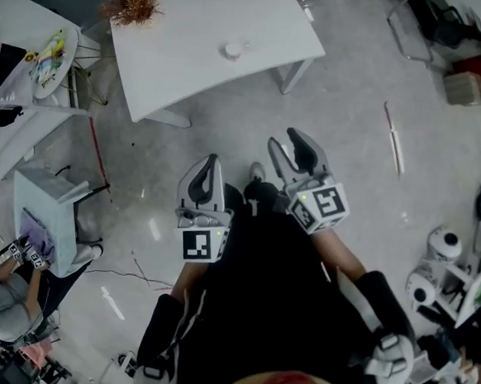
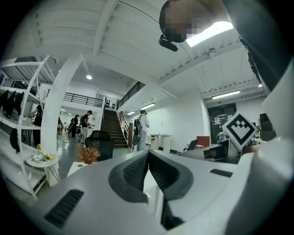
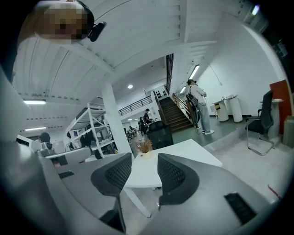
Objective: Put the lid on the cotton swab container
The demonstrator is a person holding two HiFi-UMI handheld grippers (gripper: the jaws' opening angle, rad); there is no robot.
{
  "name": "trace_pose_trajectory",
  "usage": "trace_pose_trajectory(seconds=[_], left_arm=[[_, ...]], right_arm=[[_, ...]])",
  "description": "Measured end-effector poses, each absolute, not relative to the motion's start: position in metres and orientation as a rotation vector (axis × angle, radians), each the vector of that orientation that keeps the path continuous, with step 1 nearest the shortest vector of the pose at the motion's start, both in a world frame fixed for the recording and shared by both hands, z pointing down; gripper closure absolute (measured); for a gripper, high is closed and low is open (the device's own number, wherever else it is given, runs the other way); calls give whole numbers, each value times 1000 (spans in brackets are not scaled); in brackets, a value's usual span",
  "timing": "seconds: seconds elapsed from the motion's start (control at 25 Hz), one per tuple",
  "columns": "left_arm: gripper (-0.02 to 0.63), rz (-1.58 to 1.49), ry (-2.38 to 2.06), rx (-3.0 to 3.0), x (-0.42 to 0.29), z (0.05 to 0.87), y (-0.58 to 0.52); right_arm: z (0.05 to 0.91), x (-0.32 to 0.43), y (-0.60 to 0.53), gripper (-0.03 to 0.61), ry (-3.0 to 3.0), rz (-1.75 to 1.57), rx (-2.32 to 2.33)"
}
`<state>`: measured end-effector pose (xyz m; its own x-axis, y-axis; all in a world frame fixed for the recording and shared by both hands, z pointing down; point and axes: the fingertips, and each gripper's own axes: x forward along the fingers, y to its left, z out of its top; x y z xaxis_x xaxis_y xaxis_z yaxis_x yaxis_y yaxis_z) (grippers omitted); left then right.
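Note:
A small round white container (image 1: 233, 50) sits on the white table (image 1: 192, 67) ahead of me in the head view; it is too small to tell a lid on it or beside it. My left gripper (image 1: 208, 166) is held over the floor short of the table, its jaws pressed together with nothing between them, as the left gripper view (image 2: 148, 155) also shows. My right gripper (image 1: 284, 142) is beside it, open and empty. In the right gripper view (image 3: 143, 161) the gap between the jaws frames the table (image 3: 183, 153).
A dried plant (image 1: 138, 3) stands at the table's far left corner. A round side table (image 1: 54, 56) with toys and white shelving lie to the left. A white stick (image 1: 394, 139) lies on the floor at right, near equipment (image 1: 445, 278). A seated person (image 1: 3, 309) is lower left.

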<state>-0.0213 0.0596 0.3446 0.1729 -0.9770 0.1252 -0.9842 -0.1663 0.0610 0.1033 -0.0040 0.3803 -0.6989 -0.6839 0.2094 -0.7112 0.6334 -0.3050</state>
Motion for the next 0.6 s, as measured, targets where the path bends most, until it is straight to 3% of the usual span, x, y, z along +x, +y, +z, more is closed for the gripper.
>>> trace_pose_trajectory(seconds=[0.6], left_arm=[[607,134,-1883,2336,-33,381,-30]], right_arm=[[411,86,-96,410,-2719,684,1179]])
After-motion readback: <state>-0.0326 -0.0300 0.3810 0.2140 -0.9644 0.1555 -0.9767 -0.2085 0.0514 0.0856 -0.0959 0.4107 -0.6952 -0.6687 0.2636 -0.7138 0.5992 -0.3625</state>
